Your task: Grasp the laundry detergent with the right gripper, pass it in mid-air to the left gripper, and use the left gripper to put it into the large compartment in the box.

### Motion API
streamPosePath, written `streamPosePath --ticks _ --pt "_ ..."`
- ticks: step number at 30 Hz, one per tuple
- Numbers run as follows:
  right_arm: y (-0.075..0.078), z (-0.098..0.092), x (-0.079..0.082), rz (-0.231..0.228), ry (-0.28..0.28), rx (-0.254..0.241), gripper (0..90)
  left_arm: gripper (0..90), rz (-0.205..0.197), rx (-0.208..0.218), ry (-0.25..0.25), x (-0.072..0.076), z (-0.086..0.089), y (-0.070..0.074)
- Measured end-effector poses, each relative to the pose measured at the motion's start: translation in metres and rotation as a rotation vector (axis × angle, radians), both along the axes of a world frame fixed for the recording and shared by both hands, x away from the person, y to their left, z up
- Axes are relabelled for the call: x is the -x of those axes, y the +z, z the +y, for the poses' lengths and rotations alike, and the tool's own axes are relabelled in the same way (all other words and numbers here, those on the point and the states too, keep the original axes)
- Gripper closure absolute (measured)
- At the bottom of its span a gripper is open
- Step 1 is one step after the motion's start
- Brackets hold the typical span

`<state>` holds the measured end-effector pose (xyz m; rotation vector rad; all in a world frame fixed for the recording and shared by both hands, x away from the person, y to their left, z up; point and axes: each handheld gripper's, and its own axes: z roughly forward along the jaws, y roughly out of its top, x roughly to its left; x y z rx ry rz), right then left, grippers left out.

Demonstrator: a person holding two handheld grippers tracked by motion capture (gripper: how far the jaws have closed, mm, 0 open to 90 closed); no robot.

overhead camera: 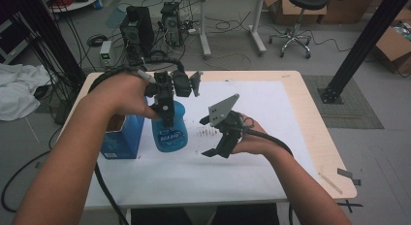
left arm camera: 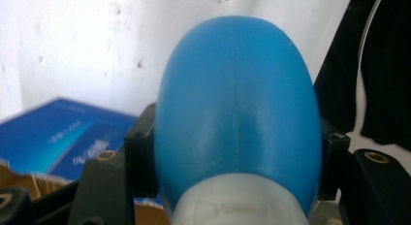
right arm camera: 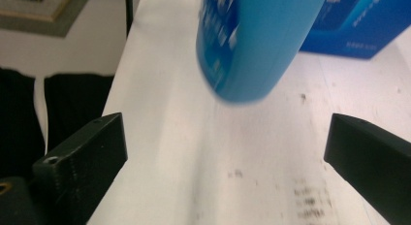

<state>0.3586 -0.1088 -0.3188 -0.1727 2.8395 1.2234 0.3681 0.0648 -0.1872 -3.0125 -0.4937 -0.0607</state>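
Observation:
A blue plastic bottle (overhead camera: 169,130) with a printed label stands upright over the white sheet (overhead camera: 252,162), left of centre. My left gripper (overhead camera: 165,108) comes down from above and is shut on the bottle's upper part. In the left gripper view the blue body (left arm camera: 235,108) bulges between the jaws above a white collar (left arm camera: 237,208). My right gripper (overhead camera: 207,137) is open just to the right of the bottle, jaws wide apart. In the right gripper view the bottle (right arm camera: 252,40) is ahead, beyond the gripper (right arm camera: 225,152). I cannot tell whether its base touches the sheet.
A blue cardboard box (overhead camera: 121,137) with an open top stands right beside the bottle on its left, seen also as the box (right arm camera: 354,21) behind it. Small dark marks (overhead camera: 207,133) dot the sheet. The wooden table (overhead camera: 315,133) has bare room at right.

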Motion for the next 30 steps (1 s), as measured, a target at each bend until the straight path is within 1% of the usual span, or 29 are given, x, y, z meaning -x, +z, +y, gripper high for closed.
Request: streamPosePath --ticks 4,9,12,14,17,19,20,22,24,25,27,30 --pt "0.001 -0.006 -0.002 0.002 0.012 0.054 0.0 38.2 -0.004 0.018 0.095 -0.007 0.007 0.013" --pt "0.005 -0.013 -0.005 -0.010 0.004 0.118 0.0 38.2 -0.013 0.045 0.212 -0.012 0.014 0.030" --pt "0.009 -0.015 -0.006 -0.018 0.006 0.165 0.0 38.2 -0.015 0.039 0.277 -0.016 0.019 0.040" --pt "0.011 -0.016 -0.008 -0.021 0.008 0.199 0.0 38.2 -0.026 0.026 0.324 -0.019 0.023 0.047" --pt "0.013 -0.018 -0.011 -0.023 0.015 0.277 0.0 38.1 -0.039 0.000 0.396 -0.022 0.029 0.055" --pt "0.013 -0.020 -0.013 -0.017 0.023 0.331 0.0 38.1 -0.046 -0.006 0.445 -0.025 0.034 0.060" --pt "0.012 -0.021 -0.014 -0.012 0.026 0.359 0.0 38.1 -0.042 -0.011 0.474 -0.026 0.038 0.062" --pt "0.012 -0.023 -0.016 -0.006 0.034 0.405 0.0 38.1 -0.046 -0.010 0.519 -0.028 0.044 0.066" --pt "0.013 -0.025 -0.018 -0.010 0.036 0.447 0.0 38.1 -0.043 -0.011 0.562 -0.029 0.052 0.069" --pt "0.013 -0.027 -0.019 -0.011 0.037 0.464 0.0 38.1 -0.045 -0.003 0.591 -0.030 0.056 0.071" --pt "0.014 -0.029 -0.021 -0.008 0.041 0.489 0.0 38.1 -0.043 0.002 0.628 -0.031 0.065 0.075" --pt "0.015 -0.033 -0.023 -0.008 0.049 0.524 0.0 38.1 -0.050 0.018 0.702 -0.032 0.078 0.081"
